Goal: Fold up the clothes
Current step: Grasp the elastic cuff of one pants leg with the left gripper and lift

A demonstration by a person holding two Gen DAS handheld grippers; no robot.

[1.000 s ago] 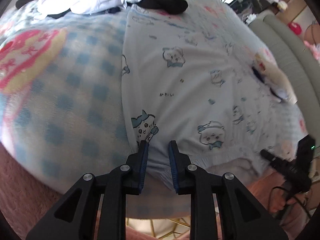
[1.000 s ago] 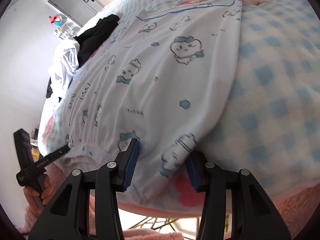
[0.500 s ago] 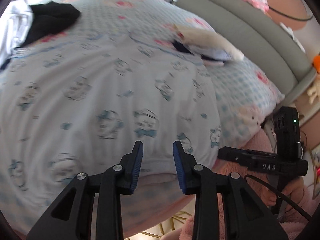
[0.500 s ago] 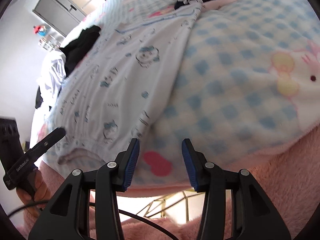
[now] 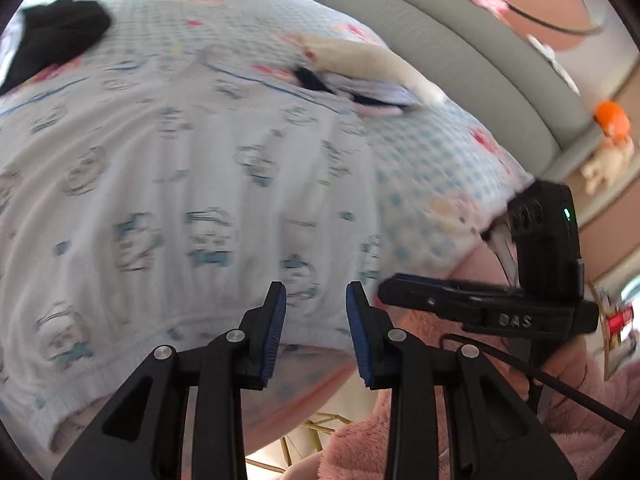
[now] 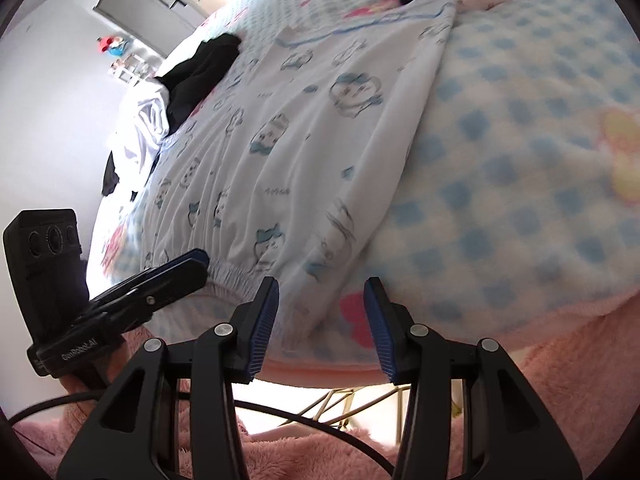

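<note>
A pale blue garment (image 5: 200,168) printed with cartoon faces lies spread flat on the bed, its gathered hem toward me. My left gripper (image 5: 316,292) hovers open over the hem near its right end, with nothing pinched between the pads. In the right wrist view the same garment (image 6: 300,152) runs up and to the left. My right gripper (image 6: 322,288) stands open just above its near right corner, and the cloth lies under the left pad without being gripped. Each gripper shows in the other's view: the right gripper (image 5: 384,286) and the left gripper (image 6: 200,258), close together.
A blue-checked blanket (image 6: 520,160) covers the bed. A black garment (image 6: 200,72) and a white garment (image 6: 144,124) lie at the far left. A folded stack (image 5: 360,80) sits beyond the spread garment, by the grey headboard (image 5: 460,60). Pink fluffy sleeves (image 6: 560,360) are at the bed's edge.
My left gripper let go of the hem, opened and swung right along it toward the right gripper. The right gripper shifted slightly off the garment's corner, still open.
</note>
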